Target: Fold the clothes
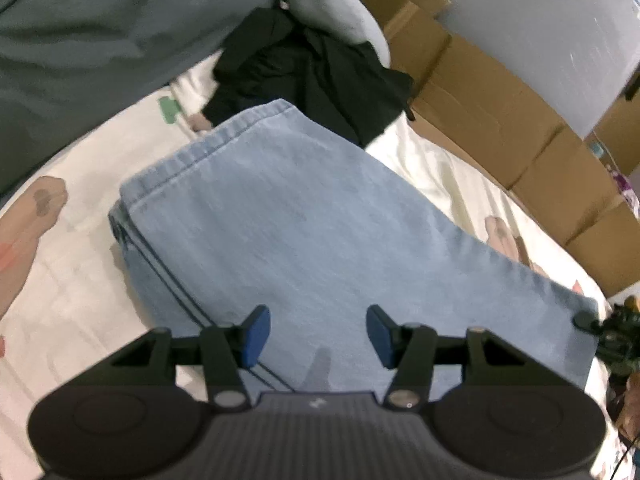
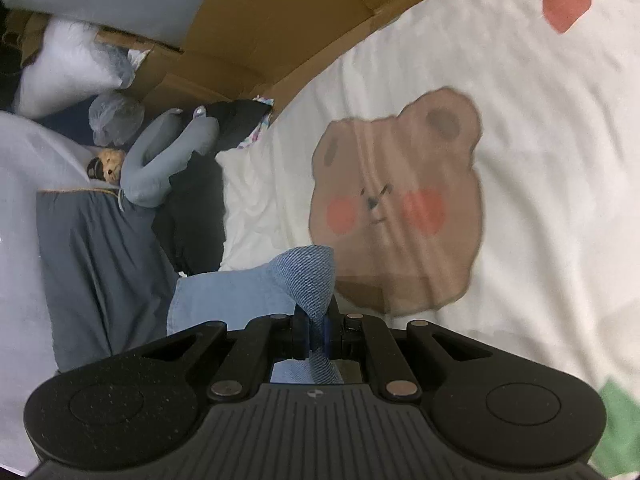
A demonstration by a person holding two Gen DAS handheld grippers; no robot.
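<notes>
Bear-print bedsheet (image 2: 520,120), cream, covers the bed and carries everything else. On it lie the light-blue jeans (image 1: 304,216), folded flat, with a black garment (image 1: 304,68) heaped beyond their hem and cardboard boxes (image 1: 500,120) along the bed's far side. I judge the step in hand to be a further fold of the jeans: one edge is lifted, the rest lies on the sheet. The next move calls for carrying that edge across and laying it square. My right gripper (image 2: 318,336) is pressed together, pinching a bunched denim edge. My left gripper (image 1: 318,336) stands spread above the denim, holding nothing.
</notes>
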